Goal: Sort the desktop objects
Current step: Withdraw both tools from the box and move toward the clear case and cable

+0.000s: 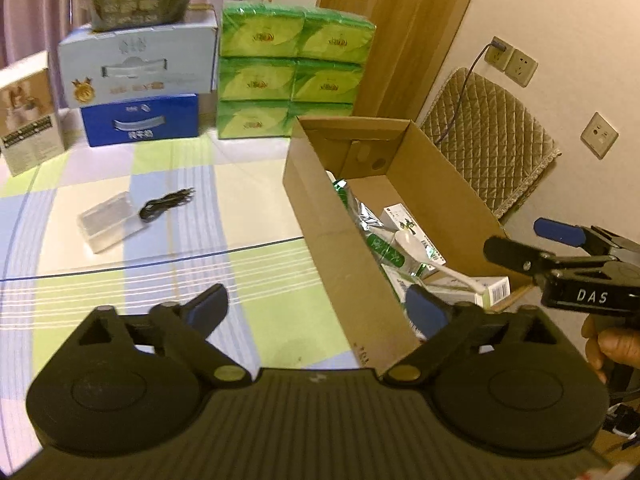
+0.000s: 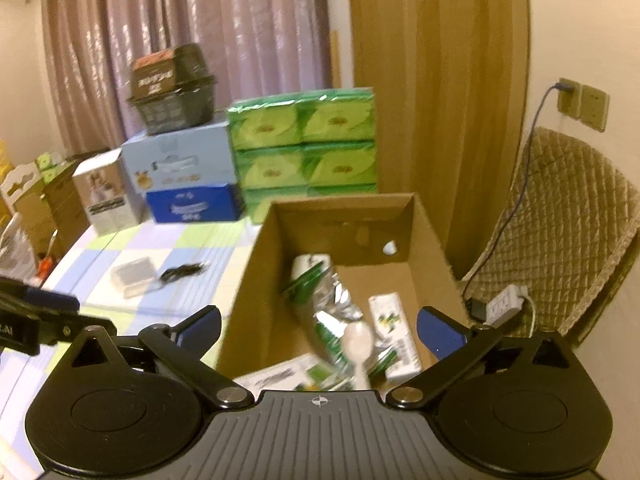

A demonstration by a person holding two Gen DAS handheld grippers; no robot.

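An open cardboard box stands on the checked tablecloth and holds green-and-silver packets, small white cartons and a white plastic spoon. A clear plastic case and a coiled black cable lie on the cloth left of the box. My left gripper is open, straddling the box's near left wall. My right gripper is open above the box's near end with nothing between its fingers.
At the table's back stand stacked green tissue packs, a pale blue box on a dark blue one, a basket on top, and a white carton. A quilted chair, wall sockets and a power strip lie right.
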